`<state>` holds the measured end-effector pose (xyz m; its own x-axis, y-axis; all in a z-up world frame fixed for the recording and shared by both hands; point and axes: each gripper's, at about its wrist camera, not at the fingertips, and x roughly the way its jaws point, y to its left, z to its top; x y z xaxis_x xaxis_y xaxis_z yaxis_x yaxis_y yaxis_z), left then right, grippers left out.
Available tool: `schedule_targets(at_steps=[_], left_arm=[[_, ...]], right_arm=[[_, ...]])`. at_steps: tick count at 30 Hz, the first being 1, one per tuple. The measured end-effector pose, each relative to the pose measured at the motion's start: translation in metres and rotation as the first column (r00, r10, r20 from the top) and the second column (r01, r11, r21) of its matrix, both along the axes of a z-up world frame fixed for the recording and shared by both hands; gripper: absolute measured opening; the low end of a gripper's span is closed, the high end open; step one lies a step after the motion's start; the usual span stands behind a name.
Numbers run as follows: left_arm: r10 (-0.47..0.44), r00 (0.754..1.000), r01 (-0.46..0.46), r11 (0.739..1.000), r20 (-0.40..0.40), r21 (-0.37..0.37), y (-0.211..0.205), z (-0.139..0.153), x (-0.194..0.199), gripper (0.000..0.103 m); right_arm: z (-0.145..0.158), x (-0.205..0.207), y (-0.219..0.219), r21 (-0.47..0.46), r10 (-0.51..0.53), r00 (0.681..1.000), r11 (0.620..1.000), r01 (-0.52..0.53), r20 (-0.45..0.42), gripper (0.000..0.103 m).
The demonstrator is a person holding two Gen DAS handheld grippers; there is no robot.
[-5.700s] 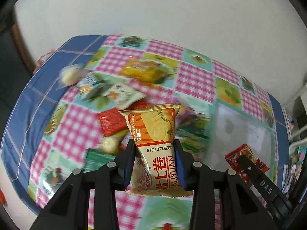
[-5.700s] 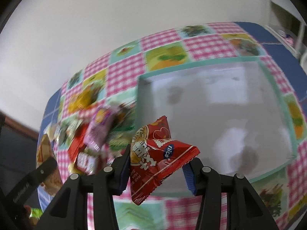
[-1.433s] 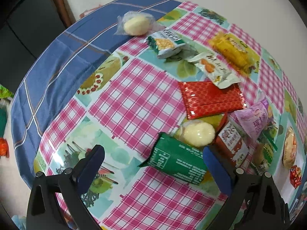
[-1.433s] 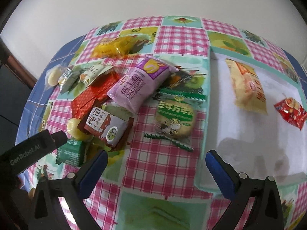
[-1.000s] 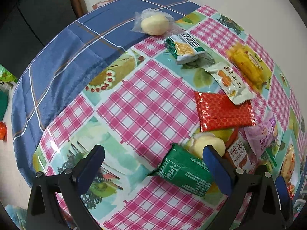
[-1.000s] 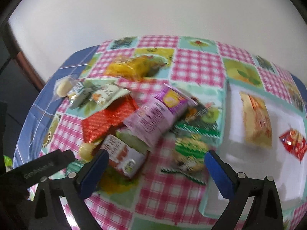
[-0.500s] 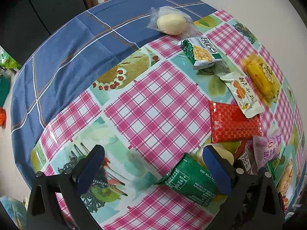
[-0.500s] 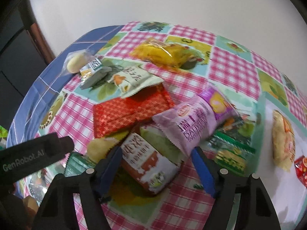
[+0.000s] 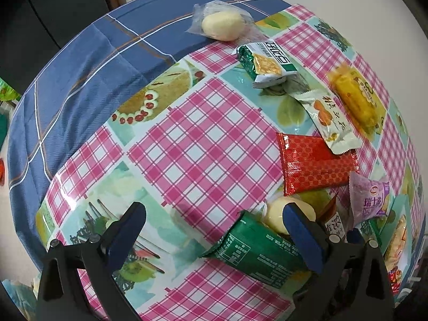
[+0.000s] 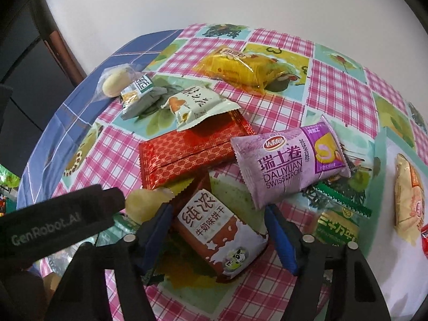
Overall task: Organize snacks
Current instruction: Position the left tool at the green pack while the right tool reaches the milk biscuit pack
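In the right wrist view my right gripper [image 10: 219,232] is down over a pile of snacks. Its jaws are closing, and the blue pads touch both long sides of the brown-and-white milk biscuit packet [image 10: 219,230]. A purple Swiss roll packet [image 10: 289,160] and a red foil packet [image 10: 192,155] lie just beyond it. My left gripper [image 9: 214,232] stands wide open just above the tablecloth. A green packet [image 9: 256,251] and a pale round cake [image 9: 278,214] sit by its right finger [image 9: 302,235]. The left gripper's finger [image 10: 58,222] also shows at the lower left.
A white tray [image 10: 396,281] at the right holds a yellow packet [image 10: 409,195] and a red one [image 10: 424,238]. More snacks lie farther back: a yellow packet [image 10: 238,67], a green-and-white cracker packet [image 9: 267,61] and a wrapped bun [image 9: 220,25]. The blue cloth [image 9: 93,80] covers the left edge.
The right gripper came down over the pile and its jaws narrowed around the milk biscuit packet. The left gripper drifted a little and stayed open.
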<state>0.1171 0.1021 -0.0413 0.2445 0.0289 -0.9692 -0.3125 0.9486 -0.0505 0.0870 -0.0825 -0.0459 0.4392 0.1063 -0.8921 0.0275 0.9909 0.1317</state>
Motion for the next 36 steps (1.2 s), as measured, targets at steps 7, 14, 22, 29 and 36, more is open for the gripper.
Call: schedule_targets(at_steps=[7, 14, 22, 29, 36], left_arm=[[-0.016, 1.000, 0.016, 1.000, -0.013, 0.000, -0.004, -0.004, -0.003, 0.102], [-0.080, 0.997, 0.080, 0.996, -0.013, 0.027, -0.029, -0.016, -0.002, 0.102], [-0.227, 0.974, 0.226, 0.968, -0.006, 0.108, -0.081, -0.017, 0.002, 0.102], [-0.350, 0.936, 0.349, 0.927, -0.016, 0.136, -0.129, -0.022, 0.004, 0.102], [-0.379, 0.924, 0.382, 0.919, -0.045, 0.101, -0.162, -0.040, 0.002, 0.102]], right_arm=[[0.005, -0.008, -0.006, 0.026, -0.026, 0.999, 0.999, 0.027, -0.036, 0.065], [0.007, -0.016, -0.015, 0.076, -0.068, 0.993, 0.994, 0.075, -0.092, 0.065], [0.003, -0.029, -0.025, 0.118, -0.101, 0.984, 0.986, 0.119, -0.149, 0.064], [0.004, -0.035, -0.029, 0.103, -0.101, 0.979, 0.987, 0.120, -0.176, 0.065], [0.006, -0.039, -0.034, 0.102, -0.092, 0.977, 0.988, 0.113, -0.190, 0.066]])
